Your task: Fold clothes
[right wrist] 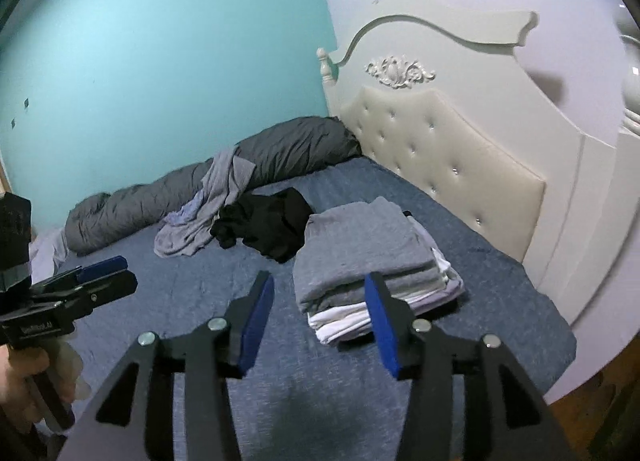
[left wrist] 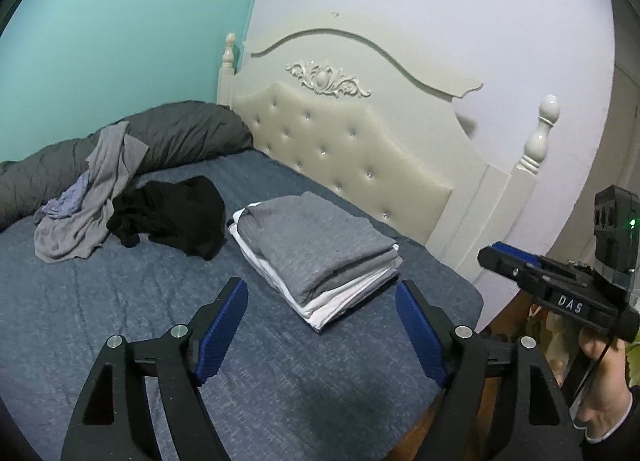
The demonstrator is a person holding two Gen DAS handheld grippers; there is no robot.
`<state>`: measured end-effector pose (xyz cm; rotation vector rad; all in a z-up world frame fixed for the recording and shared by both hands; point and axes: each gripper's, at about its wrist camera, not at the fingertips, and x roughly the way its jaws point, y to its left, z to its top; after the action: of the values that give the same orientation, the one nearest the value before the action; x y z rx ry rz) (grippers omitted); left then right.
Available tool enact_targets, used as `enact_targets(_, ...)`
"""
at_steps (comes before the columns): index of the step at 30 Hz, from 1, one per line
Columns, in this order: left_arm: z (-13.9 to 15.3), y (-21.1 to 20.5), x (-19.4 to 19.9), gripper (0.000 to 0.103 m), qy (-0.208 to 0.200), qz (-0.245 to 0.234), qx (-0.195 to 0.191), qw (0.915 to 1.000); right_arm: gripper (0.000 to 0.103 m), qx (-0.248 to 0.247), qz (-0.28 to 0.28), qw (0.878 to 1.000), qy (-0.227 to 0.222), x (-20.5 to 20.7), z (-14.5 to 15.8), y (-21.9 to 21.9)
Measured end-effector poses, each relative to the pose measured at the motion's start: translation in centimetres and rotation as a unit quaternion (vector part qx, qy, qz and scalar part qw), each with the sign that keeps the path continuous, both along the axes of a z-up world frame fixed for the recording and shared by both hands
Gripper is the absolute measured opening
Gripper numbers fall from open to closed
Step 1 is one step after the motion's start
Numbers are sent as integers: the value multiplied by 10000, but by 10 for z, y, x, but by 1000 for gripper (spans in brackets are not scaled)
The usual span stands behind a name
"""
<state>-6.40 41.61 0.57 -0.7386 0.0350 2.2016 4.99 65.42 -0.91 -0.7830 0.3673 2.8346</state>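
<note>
Both grippers empty, jaws spread: left gripper [left wrist: 320, 325], right gripper [right wrist: 316, 321]. Unfolded black garment [left wrist: 172, 217] lies far-left beyond folded stack [left wrist: 320, 253]; left gripper likely nearer.

Dim bluish indoor light, soft shadows, slight blur, strong fisheye bending, dark vignetted corners

white letters "das" on the black body of the right claw [left wrist: 496, 257], other print unreadable

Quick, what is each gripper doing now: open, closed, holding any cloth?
Left gripper: open, holding nothing, above the bed.
Right gripper: open, holding nothing, in front of the folded stack.
</note>
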Motion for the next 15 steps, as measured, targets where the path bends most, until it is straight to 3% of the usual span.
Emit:
enact_targets(10,17,-20,38,97,324,84,17,9994,73,262,-356,9990,67,39,12,-34)
enact_targets(15,16,-30,49,100,366,169,1,9992,79,324,-503,9981,142,54,15,-46)
